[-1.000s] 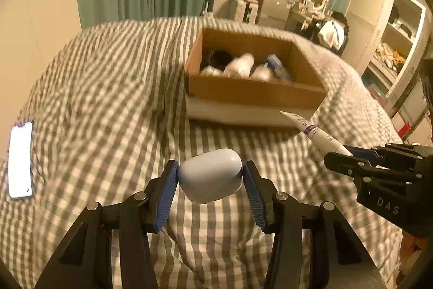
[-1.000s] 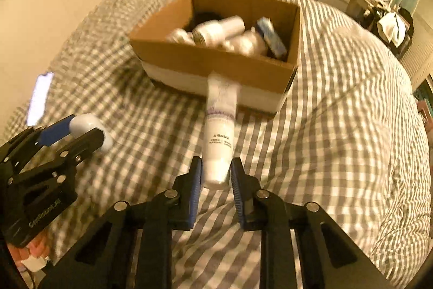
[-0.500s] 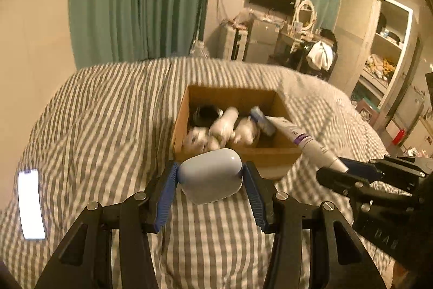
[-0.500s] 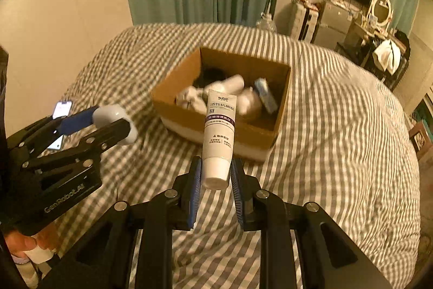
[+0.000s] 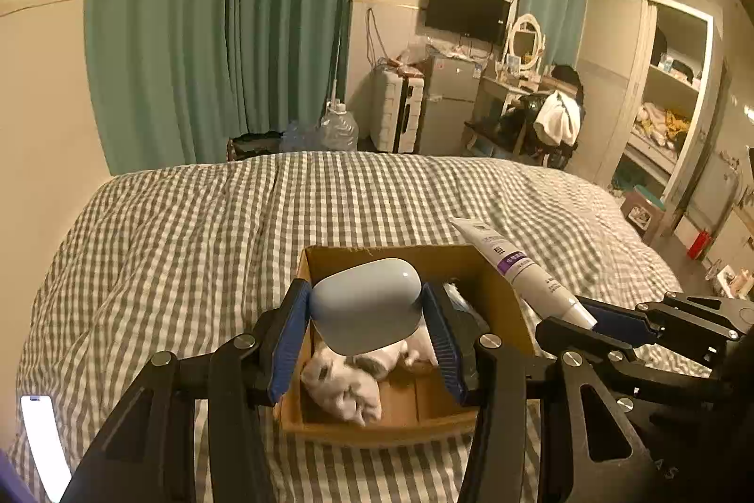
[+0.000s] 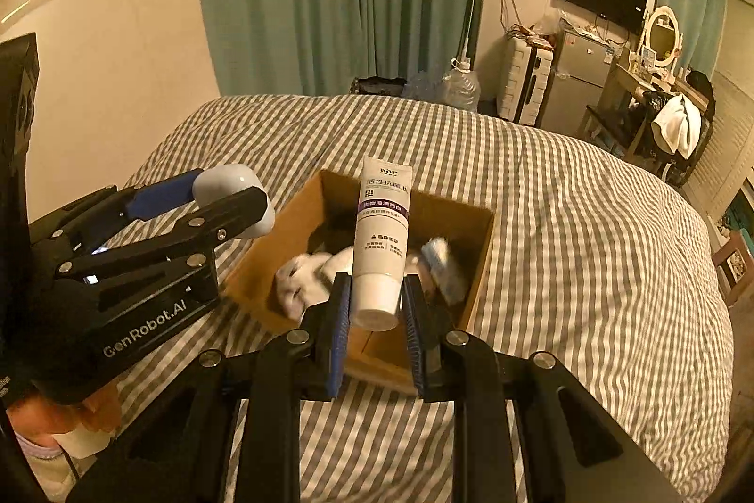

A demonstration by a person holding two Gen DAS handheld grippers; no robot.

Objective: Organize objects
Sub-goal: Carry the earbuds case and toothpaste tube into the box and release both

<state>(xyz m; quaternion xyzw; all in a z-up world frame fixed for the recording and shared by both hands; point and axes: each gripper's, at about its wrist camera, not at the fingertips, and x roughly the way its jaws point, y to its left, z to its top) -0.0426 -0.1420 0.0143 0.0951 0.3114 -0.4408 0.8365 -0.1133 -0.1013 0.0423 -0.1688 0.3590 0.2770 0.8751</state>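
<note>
Left wrist view puts your left gripper [image 5: 366,326] clamped on a pale rounded case [image 5: 365,305], its blue pads [image 5: 286,342] pressed to both sides so the case hangs in the air above the cardboard box [image 5: 410,427]. Your right gripper [image 6: 375,309] is closed on a white tube [image 6: 381,241], gripping it near the cap end, with the printed flat end pointing up and away over the box. From the right wrist, the tube sits in front of the box's open top, and the left gripper with its case shows off to the box's left, near its left wall. From the left wrist, the right gripper and tube appear at the box's right edge, the tube tilted up toward the far corner. Inside the box lie several whitish items [image 5: 344,390], blurred, and a blue-and-white pack [image 6: 445,267] toward its right side. The box rests on a grey-and-white checked bedspread [image 5: 188,243]. A phone [image 5: 45,441] lies on the bedspread, well apart, at your far left.
</note>
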